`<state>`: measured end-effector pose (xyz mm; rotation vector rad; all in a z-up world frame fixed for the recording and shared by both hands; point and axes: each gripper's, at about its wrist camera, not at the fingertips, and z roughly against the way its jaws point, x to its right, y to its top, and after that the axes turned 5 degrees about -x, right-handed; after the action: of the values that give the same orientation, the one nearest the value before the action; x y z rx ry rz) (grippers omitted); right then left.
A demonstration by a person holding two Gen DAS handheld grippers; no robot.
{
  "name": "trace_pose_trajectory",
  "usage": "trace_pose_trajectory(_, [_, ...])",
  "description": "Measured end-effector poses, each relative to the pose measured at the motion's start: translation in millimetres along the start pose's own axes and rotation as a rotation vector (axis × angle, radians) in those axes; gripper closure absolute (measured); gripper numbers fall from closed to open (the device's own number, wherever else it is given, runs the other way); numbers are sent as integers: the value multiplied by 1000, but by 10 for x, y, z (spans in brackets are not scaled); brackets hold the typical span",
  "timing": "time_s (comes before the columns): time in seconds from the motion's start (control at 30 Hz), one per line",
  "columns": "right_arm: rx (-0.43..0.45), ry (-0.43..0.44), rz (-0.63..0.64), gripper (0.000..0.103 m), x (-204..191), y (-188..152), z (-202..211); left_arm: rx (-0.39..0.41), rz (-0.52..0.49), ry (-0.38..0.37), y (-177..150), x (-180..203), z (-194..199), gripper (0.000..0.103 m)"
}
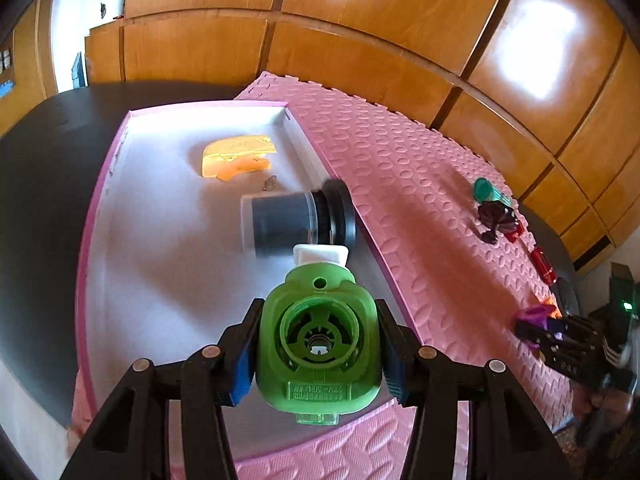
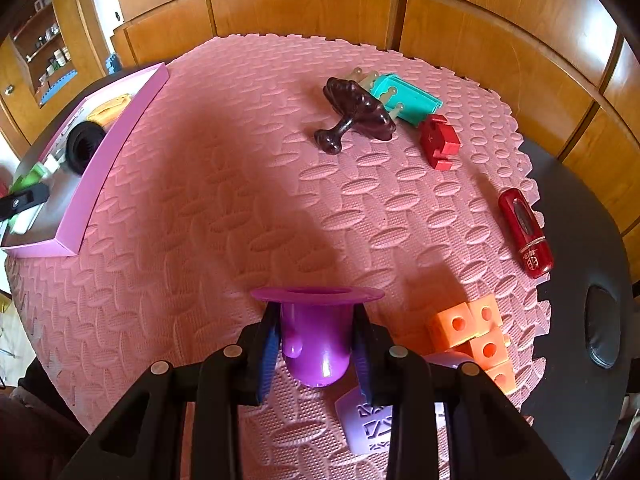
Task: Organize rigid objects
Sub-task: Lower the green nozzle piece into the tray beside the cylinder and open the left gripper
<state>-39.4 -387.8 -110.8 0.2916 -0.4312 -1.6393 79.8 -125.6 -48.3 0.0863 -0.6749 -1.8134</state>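
Clamped on both flanks of the green plastic housing, your left gripper has its jaws pressed flat against the widest, straightest faces, which is why the piece sits square between them with its round opening towards the camera and its white tab pointing away. You hold it over the white floor of the pink-rimmed box, so a release here should drop it inside rather than on the rim.

Ahead of it in the box lies a dark grey cylinder with a black cap, on its side near the right wall, and further back a translucent yellow piece. They lie apart, leaving bare floor on the left for what you carry.

Your right gripper has its jaws closed on the narrow body of the purple flanged cup, just under the wide brim. Gripping below the flange looks sensible, since the brim would stop it sliding through.

Waiting loose on the pink foam mat are the orange cubes and a lilac tile beside that gripper. Further off lie a dark brown knob-shaped piece, a teal block, a red block and a red capsule at the mat's edge by the dark tabletop.
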Motion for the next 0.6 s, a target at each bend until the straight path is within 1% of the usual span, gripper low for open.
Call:
trace_pose_trajectory(0.33, [3,-1,2,71,-8,-5,3,5,25,56,220,-18,-282,51])
trace_pose_trajectory(0.5, [4,2,0,71,2,-1,0,10,35,72,278,-10,-372,51])
trace_pose_trajectory(0.6, [5,0,1,71,-2,-2,0,14,46,65,319,1,-398,51])
